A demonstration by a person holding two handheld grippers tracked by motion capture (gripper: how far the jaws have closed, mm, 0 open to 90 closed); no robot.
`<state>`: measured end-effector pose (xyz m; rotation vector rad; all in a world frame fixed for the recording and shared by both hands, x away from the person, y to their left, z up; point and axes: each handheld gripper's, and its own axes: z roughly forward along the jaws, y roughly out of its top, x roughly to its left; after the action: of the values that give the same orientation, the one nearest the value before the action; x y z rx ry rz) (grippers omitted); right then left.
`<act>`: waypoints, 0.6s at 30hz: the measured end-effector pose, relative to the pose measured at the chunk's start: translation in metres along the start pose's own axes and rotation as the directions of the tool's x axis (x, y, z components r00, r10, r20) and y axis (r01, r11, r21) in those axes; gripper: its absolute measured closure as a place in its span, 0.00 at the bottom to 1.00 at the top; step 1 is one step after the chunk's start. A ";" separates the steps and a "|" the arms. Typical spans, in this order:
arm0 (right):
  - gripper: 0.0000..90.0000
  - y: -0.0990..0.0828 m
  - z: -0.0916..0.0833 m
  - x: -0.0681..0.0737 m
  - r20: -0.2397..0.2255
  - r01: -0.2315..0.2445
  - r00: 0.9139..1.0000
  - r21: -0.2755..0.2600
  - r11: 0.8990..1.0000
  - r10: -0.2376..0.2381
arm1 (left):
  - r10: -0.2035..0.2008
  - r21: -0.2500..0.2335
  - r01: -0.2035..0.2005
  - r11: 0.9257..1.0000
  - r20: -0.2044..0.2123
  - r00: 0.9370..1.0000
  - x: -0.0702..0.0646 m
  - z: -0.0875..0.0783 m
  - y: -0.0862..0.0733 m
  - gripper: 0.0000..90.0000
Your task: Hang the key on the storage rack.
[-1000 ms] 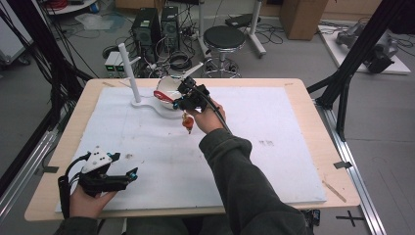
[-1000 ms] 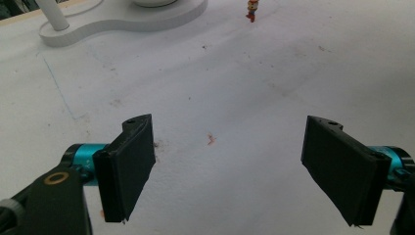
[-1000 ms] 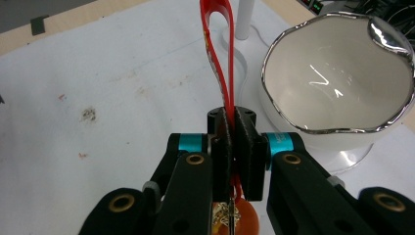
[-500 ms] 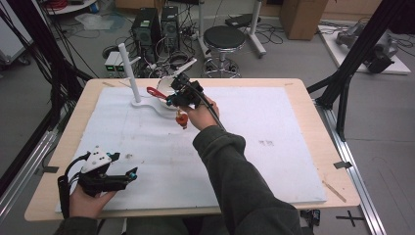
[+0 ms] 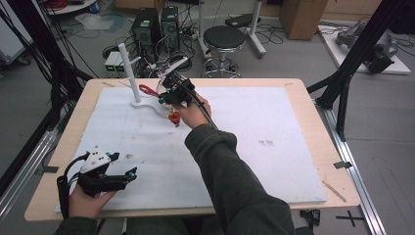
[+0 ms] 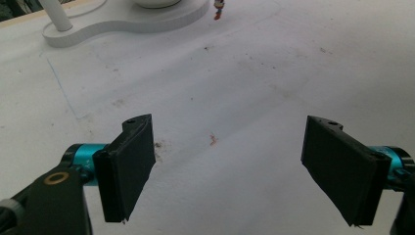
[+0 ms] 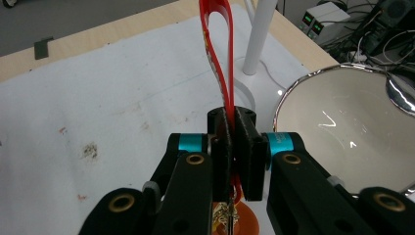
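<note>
My right gripper (image 5: 168, 94) is shut on a red strap loop (image 5: 146, 90), which sticks out toward a white post (image 5: 128, 71). An orange charm (image 5: 174, 118) dangles below the hand. In the right gripper view the jaws (image 7: 234, 147) pinch the red strap (image 7: 218, 44), and the loop rises just left of the white post (image 7: 259, 34); the orange charm (image 7: 236, 216) hangs under the jaws. A shiny metal bowl (image 7: 342, 132) sits to the right on the stand. My left gripper (image 5: 128, 174) rests open at the table's near left, its jaws (image 6: 235, 166) wide apart over bare cloth.
The post and bowl share a curved white base (image 5: 151, 104), also seen far off as the white base (image 6: 122, 24) in the left gripper view. A white cloth (image 5: 274, 142) covers most of the wooden table (image 5: 337, 191). Computers, cables and a stool stand beyond the far edge.
My right hand has carried the red strap and its charm leftward, closer to the white post. The left gripper has stayed where it was.
</note>
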<state>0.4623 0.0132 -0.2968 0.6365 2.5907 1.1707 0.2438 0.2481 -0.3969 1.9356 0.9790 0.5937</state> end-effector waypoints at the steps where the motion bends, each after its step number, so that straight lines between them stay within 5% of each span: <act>1: 0.95 0.001 0.001 0.000 0.002 0.001 1.000 0.003 1.000 -0.001 | 0.001 0.001 -0.001 1.000 0.000 1.000 0.000 0.000 0.000 0.23; 18: 0.95 0.023 0.019 0.003 0.035 0.040 0.999 0.023 0.999 -0.041 | 0.003 0.005 -0.003 1.000 -0.004 1.000 -0.001 0.001 0.000 0.23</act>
<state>0.4732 0.0409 -0.2922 0.6009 2.5775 1.1101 0.2445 0.2468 -0.3972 1.9416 0.9806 0.5977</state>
